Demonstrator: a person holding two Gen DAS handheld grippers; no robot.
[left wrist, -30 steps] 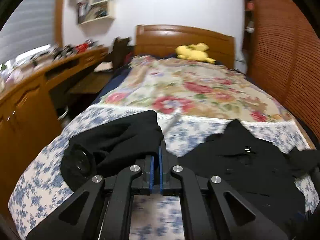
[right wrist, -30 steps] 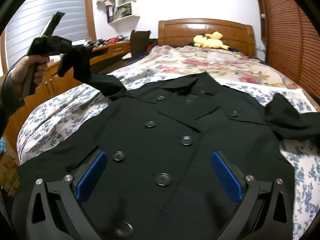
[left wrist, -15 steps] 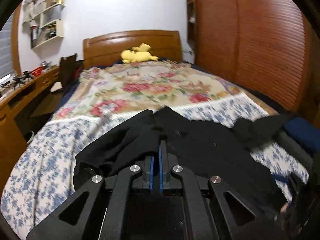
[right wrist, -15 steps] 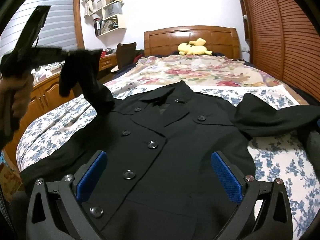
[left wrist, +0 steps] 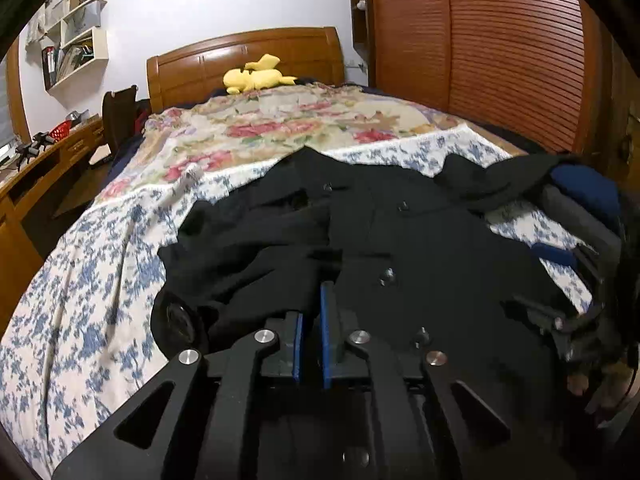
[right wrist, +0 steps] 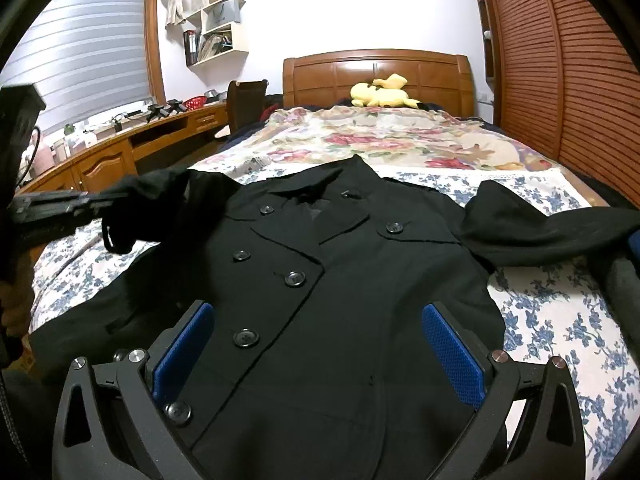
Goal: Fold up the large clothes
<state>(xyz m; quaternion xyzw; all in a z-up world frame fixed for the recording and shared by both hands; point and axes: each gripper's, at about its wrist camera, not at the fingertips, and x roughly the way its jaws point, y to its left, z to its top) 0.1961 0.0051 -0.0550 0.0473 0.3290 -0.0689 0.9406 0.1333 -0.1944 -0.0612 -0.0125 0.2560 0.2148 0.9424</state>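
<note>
Right now my left gripper (left wrist: 311, 320) is pinched nearly closed on the coat's sleeve (right wrist: 160, 196), lifted at nine o'clock. My right gripper (right wrist: 318, 344) gapes wide, holding nothing, above the black coat (right wrist: 340, 280) spread on the bed (right wrist: 560, 320). Beyond, at twelve o'clock, a yellow plush toy (right wrist: 380, 94). No readable writing.

Both tools, left tool (left wrist: 311, 320) and right tool (right wrist: 318, 350), are matte black frames with silver screws and blue textured finger pads (right wrist: 454, 354).
</note>
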